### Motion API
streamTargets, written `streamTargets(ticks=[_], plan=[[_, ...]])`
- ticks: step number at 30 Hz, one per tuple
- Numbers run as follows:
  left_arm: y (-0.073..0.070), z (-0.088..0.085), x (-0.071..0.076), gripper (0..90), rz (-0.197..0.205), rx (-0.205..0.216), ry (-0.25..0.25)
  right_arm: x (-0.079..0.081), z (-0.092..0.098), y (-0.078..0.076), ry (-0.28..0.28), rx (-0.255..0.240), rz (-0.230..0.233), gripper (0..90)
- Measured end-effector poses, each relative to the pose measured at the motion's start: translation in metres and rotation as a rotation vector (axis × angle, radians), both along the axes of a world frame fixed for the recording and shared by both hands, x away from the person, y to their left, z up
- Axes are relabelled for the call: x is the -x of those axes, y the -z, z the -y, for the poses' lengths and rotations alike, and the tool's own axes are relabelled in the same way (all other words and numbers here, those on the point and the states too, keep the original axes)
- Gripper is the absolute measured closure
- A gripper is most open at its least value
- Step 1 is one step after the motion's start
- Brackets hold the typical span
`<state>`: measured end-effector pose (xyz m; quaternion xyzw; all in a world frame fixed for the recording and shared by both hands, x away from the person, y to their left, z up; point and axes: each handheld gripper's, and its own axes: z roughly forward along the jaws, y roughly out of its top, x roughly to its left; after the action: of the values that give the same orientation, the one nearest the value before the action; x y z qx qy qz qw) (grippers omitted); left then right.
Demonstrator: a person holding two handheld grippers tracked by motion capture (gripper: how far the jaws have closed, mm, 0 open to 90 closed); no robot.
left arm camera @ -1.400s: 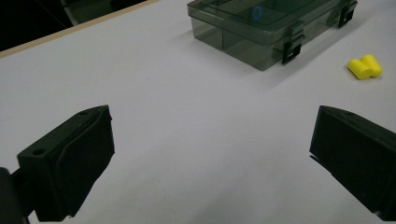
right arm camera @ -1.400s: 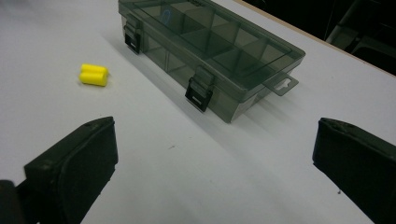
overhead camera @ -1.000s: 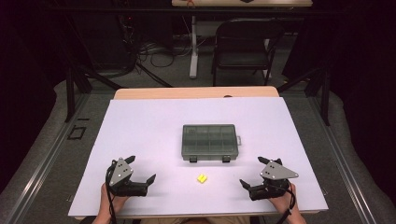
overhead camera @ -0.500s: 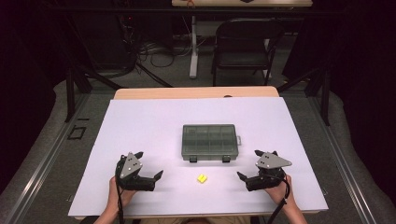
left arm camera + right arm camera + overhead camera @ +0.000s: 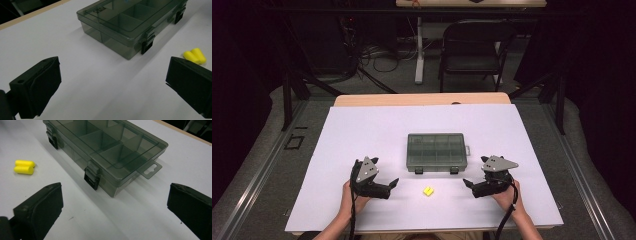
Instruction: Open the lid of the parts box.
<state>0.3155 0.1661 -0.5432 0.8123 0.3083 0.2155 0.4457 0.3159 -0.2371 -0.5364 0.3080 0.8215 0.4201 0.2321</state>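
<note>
Approach stage, nothing grasped. I hold my left gripper (image 5: 388, 187) and my right gripper (image 5: 471, 185) low over the white table cover (image 5: 362, 130), one at each near corner of the compartment box (image 5: 435, 150), with both sets of jaws spread wide and empty. Between the two grippers, just on my side of the box and apart from it, lie the yellow earplugs (image 5: 428, 191) — two short foam cylinders resting side by side and touching.

In the left gripper view the earplugs (image 5: 194, 55) sit beside the tip of the far jaw, outside the gap; in the right gripper view the earplugs (image 5: 24, 167) lie off past the near jaw, likewise outside it. Neither gripper is yet lined up on them.

The box (image 5: 105, 150) is shut, its clear lid down and both black latches (image 5: 91, 178) fastened on the side facing me; its long axis runs left to right across the table, with the hang tab (image 5: 150, 170) at its right end. The earplugs appear to lie roughly parallel to that axis, their rounded tips toward the right in the left gripper view, though in the high view they are too small for me to confirm.

Judged next move: release the latches and lift the lid, or bring one gripper round to straddle the earplugs across their short width — either calls for turning the jaws inward first.
</note>
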Motion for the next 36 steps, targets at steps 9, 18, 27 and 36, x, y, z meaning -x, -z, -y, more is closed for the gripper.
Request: streamTargets(ticks=[9, 18, 27, 36], plan=[[-0.001, 0.018, -0.012, 0.1, -0.009, -0.021, 0.042, -0.013, -0.008, 0.001, -0.019, -0.001, -0.032, 0.0], [0.001, 0.031, -0.023, 0.4, -0.026, -0.037, 0.063, -0.025, -0.017, 0.001, -0.031, 0.008, -0.052, 0.1], [0.001, 0.046, -0.031, 0.5, -0.034, -0.051, 0.084, -0.035, -0.02, 0.002, -0.04, 0.014, -0.074, 0.8], [0.005, 0.058, -0.039, 3.8, -0.056, -0.076, 0.092, -0.04, -0.022, 0.003, -0.053, 0.027, -0.097, 5.3]])
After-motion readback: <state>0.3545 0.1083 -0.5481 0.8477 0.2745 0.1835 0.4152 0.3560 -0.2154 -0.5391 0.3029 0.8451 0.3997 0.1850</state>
